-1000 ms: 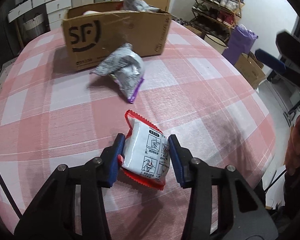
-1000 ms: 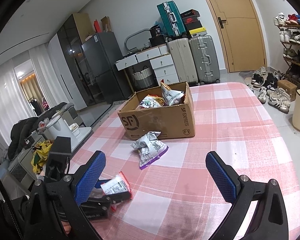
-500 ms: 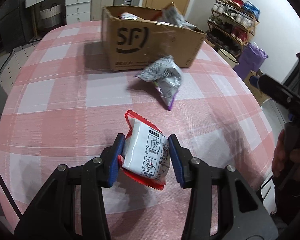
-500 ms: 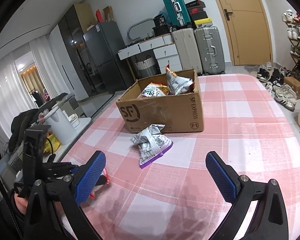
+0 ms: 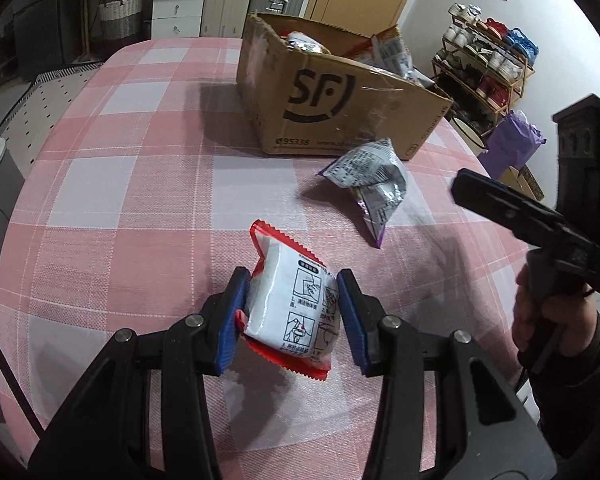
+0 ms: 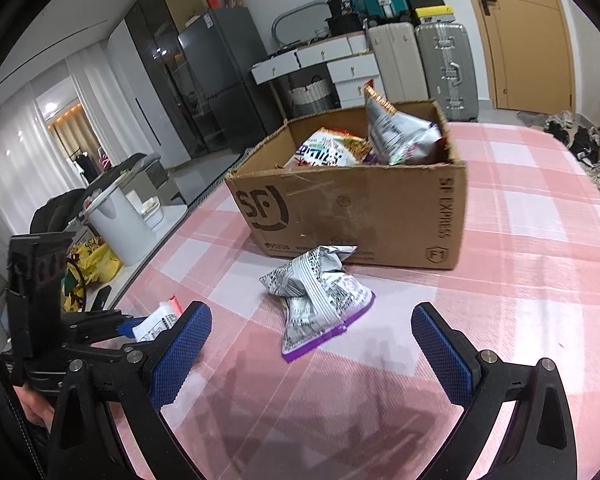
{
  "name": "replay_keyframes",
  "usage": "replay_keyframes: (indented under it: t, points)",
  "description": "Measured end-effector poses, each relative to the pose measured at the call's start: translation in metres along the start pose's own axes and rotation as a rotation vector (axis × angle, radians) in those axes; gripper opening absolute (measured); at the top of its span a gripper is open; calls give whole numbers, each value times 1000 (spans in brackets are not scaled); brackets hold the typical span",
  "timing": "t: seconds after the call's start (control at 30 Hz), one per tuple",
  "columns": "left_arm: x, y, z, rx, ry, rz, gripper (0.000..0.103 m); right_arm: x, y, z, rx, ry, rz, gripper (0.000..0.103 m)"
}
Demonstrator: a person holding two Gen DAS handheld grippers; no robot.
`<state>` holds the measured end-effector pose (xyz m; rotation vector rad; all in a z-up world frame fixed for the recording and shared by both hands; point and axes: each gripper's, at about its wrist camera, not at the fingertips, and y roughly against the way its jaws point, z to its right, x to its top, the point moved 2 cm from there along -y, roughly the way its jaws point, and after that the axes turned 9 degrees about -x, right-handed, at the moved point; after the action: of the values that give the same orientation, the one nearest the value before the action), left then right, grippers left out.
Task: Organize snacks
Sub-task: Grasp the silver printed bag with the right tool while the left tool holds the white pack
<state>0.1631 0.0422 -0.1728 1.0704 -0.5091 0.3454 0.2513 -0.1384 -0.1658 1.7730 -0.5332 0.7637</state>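
Note:
My left gripper (image 5: 290, 316) is shut on a white snack packet with red edges (image 5: 292, 308) and holds it above the pink checked tablecloth (image 5: 140, 208). The packet also shows at the left of the right wrist view (image 6: 158, 322). A silver and purple snack bag (image 5: 374, 184) lies on the cloth in front of the open cardboard box (image 5: 332, 108); it also shows in the right wrist view (image 6: 320, 300). The box (image 6: 360, 216) holds several snack bags. My right gripper (image 6: 310, 354) is open and empty, just short of the silver bag.
Suitcases (image 6: 444, 64), white drawers (image 6: 340, 64) and a door (image 6: 528, 36) stand behind the table. A shoe rack (image 5: 488, 64) is at the right. A white bucket (image 6: 116, 224) stands left of the table. The table's left edge runs close to my left gripper.
My left gripper has swung left with the packet, so the box now sits right of centre in its view. My right gripper has moved closer to the silver bag and the box.

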Motion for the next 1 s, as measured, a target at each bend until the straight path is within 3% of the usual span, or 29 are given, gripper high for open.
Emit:
replay_keyframes:
  t: [0.13, 0.4, 0.6, 0.67, 0.7, 0.8, 0.9, 1.0]
  points:
    - [2, 0, -8, 8, 18, -3, 42, 7, -27, -5, 1, 27, -48, 102]
    - [1, -6, -19, -10, 44, -22, 28, 17, -70, -21, 16, 110, -123, 102]
    - [-3, -7, -19, -33, 53, -36, 28, 18, -96, -29, -8, 135, -152, 100]
    - [-4, -8, -18, -31, 50, -40, 28, 17, -99, -30, -6, 136, -154, 90]
    - [-5, -8, -17, -30, 48, -40, 28, 17, -100, -30, -4, 135, -159, 79]
    - [-4, -8, -16, -25, 48, -42, 28, 16, -101, -31, 0, 140, -160, 75]
    - [-3, -9, -16, -21, 48, -44, 28, 12, -100, -32, 7, 157, -152, 60]
    - [-4, -9, -15, -15, 46, -46, 28, 10, -98, -31, 21, 157, -151, 55]
